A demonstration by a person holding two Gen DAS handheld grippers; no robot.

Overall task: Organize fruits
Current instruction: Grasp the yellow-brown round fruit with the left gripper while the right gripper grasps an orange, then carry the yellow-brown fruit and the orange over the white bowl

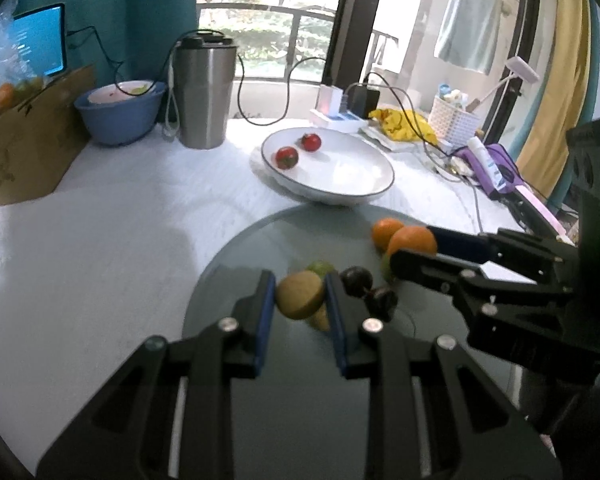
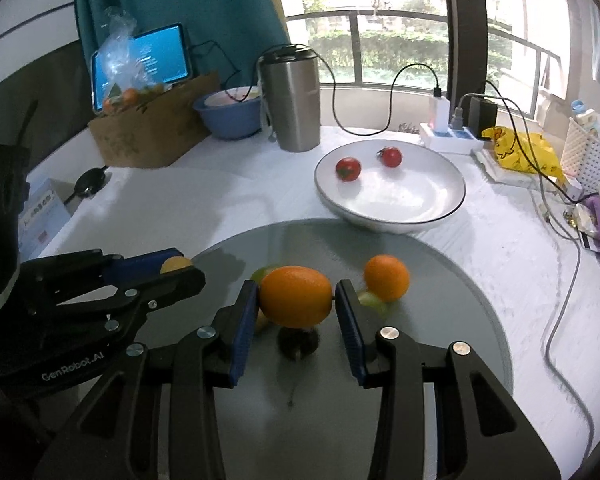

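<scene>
My left gripper (image 1: pixel 300 300) is shut on a brown kiwi (image 1: pixel 300 294) above the grey round tray (image 1: pixel 236 264). My right gripper (image 2: pixel 296 300) is shut on an orange (image 2: pixel 296 296) above the same tray (image 2: pixel 440 276). A second orange (image 2: pixel 386 278), green fruits (image 2: pixel 374 302) and a dark fruit (image 2: pixel 298 342) lie on the tray. A white bowl (image 2: pixel 400 208) behind the tray holds two red tomatoes (image 2: pixel 348 169). In the left wrist view the right gripper (image 1: pixel 414 254) holds its orange (image 1: pixel 412 240); dark fruits (image 1: pixel 356 280) lie beside my left fingers.
A steel tumbler (image 2: pixel 292 100), a blue bowl (image 2: pixel 228 116), a cardboard box (image 2: pixel 156 132) with bagged fruit and a tablet (image 2: pixel 144 60) stand at the back left. A power strip (image 2: pixel 452 132), yellow bag (image 2: pixel 520 152), white basket (image 2: pixel 592 152) and cables (image 2: pixel 560 320) crowd the right.
</scene>
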